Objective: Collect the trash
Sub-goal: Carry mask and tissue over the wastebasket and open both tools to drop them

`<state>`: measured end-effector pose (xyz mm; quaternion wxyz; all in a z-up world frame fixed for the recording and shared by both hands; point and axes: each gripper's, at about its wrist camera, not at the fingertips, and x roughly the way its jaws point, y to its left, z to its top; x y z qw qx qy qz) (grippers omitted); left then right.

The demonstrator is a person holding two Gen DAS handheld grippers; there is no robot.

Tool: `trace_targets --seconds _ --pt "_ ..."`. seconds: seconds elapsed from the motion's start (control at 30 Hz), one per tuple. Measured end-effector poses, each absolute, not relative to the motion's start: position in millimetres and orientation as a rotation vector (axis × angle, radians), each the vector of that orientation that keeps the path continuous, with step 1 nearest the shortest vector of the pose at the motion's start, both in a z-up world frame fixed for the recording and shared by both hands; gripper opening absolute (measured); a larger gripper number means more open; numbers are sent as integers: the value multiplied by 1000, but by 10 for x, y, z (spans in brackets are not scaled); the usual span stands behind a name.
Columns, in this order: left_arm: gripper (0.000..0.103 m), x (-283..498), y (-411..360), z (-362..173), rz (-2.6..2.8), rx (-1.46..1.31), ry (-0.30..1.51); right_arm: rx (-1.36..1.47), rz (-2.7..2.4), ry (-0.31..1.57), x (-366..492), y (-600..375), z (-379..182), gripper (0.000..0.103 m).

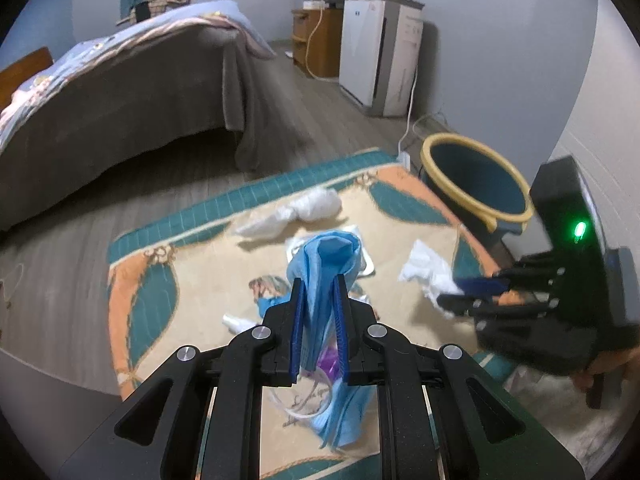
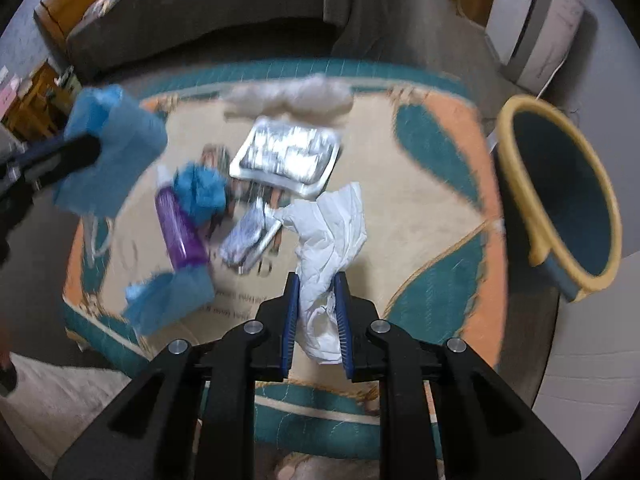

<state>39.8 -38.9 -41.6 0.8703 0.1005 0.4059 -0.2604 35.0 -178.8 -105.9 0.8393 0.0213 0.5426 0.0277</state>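
Note:
My left gripper (image 1: pixel 318 284) is shut on a blue face mask (image 1: pixel 328 256) and holds it above the rug; the mask also shows in the right wrist view (image 2: pixel 112 140). My right gripper (image 2: pixel 316 280) is shut on a crumpled white tissue (image 2: pixel 332 232), also seen in the left wrist view (image 1: pixel 428 272). A teal bin with a yellow rim (image 1: pixel 476 180) stands at the rug's far right corner (image 2: pixel 560 200). On the rug lie a purple bottle (image 2: pixel 178 232), blue masks (image 2: pixel 204 188), foil packs (image 2: pixel 288 152) and a white plastic bag (image 1: pixel 296 212).
A patterned rug (image 1: pixel 188 248) covers the floor. A bed with a brown cover (image 1: pixel 140 92) stands at the left. A white air purifier (image 1: pixel 380 52) and a wooden cabinet (image 1: pixel 316 40) stand by the far wall. A cable runs along the wall near the bin.

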Motion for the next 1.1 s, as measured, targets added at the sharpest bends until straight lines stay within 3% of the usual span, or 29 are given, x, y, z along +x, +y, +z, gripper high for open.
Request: trace_targets --seconds 0.47,0.87,1.1 --pt "15 441 -634 -23 -566 149 771 -30 -79 980 539 -2927 -107 17" --pt "15 706 -1913 106 -714 219 720 146 -250 993 611 -4200 -405 17" --pt "15 962 -2654 -183 -786 240 790 259 -326 1039 535 -4658 -775 18"
